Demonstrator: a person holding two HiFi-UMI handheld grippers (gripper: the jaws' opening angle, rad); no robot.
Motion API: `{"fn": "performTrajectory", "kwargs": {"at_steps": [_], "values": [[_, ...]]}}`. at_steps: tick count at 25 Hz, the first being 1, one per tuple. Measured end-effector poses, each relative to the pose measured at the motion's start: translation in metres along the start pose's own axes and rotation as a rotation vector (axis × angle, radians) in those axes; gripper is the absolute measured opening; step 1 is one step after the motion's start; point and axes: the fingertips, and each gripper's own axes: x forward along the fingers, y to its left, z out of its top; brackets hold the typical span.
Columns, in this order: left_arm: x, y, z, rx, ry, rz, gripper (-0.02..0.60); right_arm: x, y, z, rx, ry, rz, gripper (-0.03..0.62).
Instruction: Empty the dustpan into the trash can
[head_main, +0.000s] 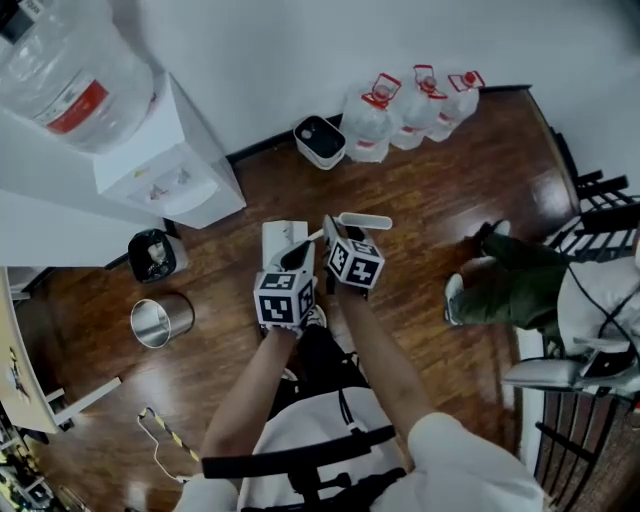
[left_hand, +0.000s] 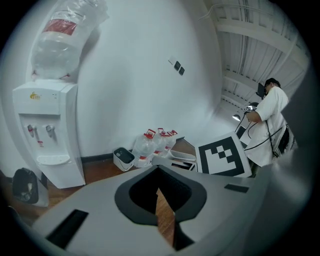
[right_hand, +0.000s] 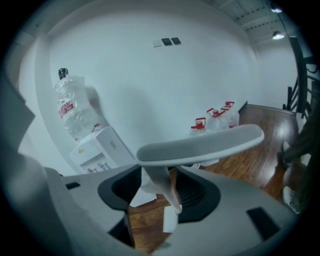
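Both jaws opening, right tool (right_hand: 152, 196); dustpan handle (right_hand: 200, 145) between.

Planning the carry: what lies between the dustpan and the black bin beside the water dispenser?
Only bare wooden floor between dustpan and black bin, seen in the head view.

White dustpan (head_main: 281, 238), brown wood-grain floor (head_main: 430, 195), red-capped clear bottles (head_main: 408, 112), shiny silver trash can (head_main: 160, 322).

The person wears a white short-sleeved shirt (head_main: 280, 425), the right sleeve (head_main: 470, 470) wide and loose. A black strap (head_main: 300, 453) crosses the chest, with more black straps below it. The trousers (head_main: 325, 355) are black, and one pale shoe (head_main: 316, 318) shows.
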Motion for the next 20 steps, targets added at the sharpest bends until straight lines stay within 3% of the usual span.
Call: {"fn": "performTrajectory", "kwargs": {"at_steps": [5,6,8,20], "values": [[0.004,0.009,-0.002,-0.019,0.016,0.016,-0.002,0.007,-0.002,0.013,-0.016,-0.055,0.019,0.245],[0.004,0.011,-0.002,-0.023,0.016,0.021,-0.002,0.008,-0.002,0.014,-0.025,-0.054,0.018,0.190],[0.002,0.014,-0.003,-0.029,0.011,0.033,-0.002,0.009,-0.001,0.016,-0.047,-0.048,0.009,0.158],[-0.059,0.060,-0.015,-0.128,-0.063,0.158,-0.002,-0.023,0.072,0.045,-0.225,-0.031,0.087,0.147]]}}
